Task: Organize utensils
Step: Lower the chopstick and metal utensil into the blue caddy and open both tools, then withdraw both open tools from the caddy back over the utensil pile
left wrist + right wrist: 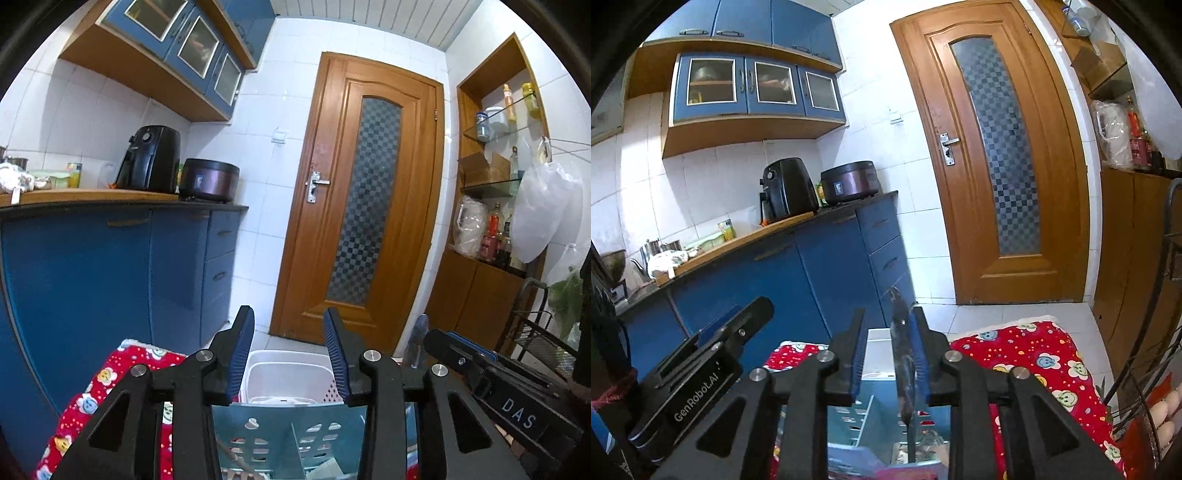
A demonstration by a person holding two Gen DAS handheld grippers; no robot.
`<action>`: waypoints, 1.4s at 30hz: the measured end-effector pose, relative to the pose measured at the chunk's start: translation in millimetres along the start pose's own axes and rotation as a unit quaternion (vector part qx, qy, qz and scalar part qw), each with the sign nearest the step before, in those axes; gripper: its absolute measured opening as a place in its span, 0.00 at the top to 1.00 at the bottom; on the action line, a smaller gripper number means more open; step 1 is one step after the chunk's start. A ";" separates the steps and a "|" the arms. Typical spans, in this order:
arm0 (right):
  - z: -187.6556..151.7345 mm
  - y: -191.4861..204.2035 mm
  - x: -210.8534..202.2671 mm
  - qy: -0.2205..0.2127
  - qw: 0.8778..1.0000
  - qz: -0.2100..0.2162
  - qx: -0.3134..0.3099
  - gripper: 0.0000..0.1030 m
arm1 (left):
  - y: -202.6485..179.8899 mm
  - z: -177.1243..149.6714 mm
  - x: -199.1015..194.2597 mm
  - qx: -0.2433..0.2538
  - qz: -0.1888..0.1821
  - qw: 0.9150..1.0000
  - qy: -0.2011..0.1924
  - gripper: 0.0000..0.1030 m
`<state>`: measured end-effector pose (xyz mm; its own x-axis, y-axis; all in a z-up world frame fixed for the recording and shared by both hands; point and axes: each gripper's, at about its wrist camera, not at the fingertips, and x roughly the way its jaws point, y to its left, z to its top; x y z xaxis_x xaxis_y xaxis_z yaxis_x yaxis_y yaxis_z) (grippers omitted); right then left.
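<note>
A dark, blurred utensil (903, 363), its kind hard to make out, stands upright against the right gripper's (890, 354) right pad, its lower end dropping toward the teal slotted basket (864, 417) below; the jaws stand apart, not clamping it. The left gripper (290, 354), above the same basket, is spread and empty. Beyond the basket sits a white bin (284, 376); a red patterned cloth (1034, 354) lies beneath it, partly hidden.
</note>
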<state>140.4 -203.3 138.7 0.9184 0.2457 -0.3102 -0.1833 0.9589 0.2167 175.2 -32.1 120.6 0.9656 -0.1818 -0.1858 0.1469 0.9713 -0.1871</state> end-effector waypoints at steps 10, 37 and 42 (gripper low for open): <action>1.9 9.9 -37.3 0.014 1.000 0.006 -0.003 0.71 | 5.7 7.5 -23.9 -0.005 -0.007 0.999 0.038 0.60; -57.7 35.9 -109.2 0.093 0.995 0.028 -0.001 0.65 | 6.9 -15.0 -114.3 0.024 -0.015 0.993 0.119 0.60; -69.3 37.0 -114.6 0.108 0.994 0.029 0.008 0.64 | 7.6 -22.7 -127.2 0.028 -0.020 0.990 0.135 0.60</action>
<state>4.0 -186.1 118.1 0.8093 0.3270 -0.4880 -0.2267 0.9402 0.2541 48.6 -5.1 120.9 0.8676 -0.2468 -0.4316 0.2025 0.9682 -0.1466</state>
